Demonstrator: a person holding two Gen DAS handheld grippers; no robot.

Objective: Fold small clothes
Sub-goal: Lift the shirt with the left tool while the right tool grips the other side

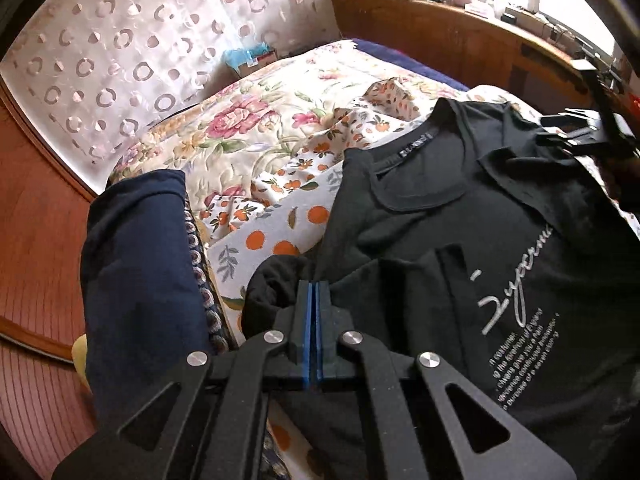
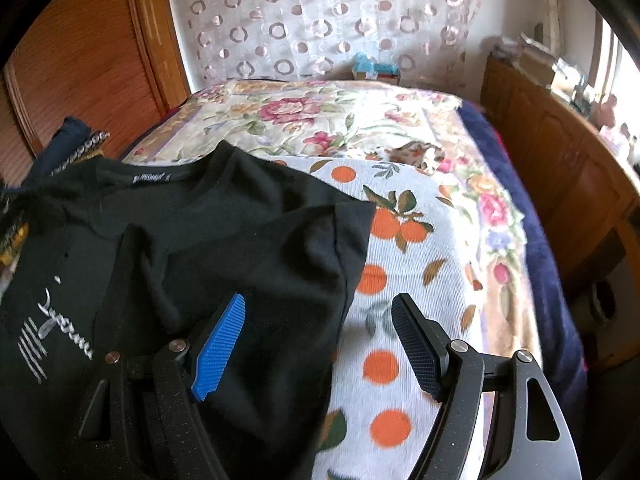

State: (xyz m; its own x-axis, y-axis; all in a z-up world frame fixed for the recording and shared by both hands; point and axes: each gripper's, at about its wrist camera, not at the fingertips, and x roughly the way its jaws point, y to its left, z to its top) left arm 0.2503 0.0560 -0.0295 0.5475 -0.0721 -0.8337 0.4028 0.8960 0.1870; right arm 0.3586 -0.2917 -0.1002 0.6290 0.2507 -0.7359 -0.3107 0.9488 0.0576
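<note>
Fold looks about half done: the black tee [image 2: 192, 240] lies on the bed [image 2: 400, 120] with its right sleeve side already flipped in. Left tool [image 1: 313, 292] is pinching the other sleeve, right tool [image 2: 320, 320] hangs wide, holding nothing. Left side and the bottom fold remain.

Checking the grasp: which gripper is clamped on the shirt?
The left gripper: its pads are shut on a bunch of the black shirt. The right gripper is wide open.

Orange-print cloth [image 2: 404, 280] lies bare beside black shirt [image 2: 224, 248].
</note>
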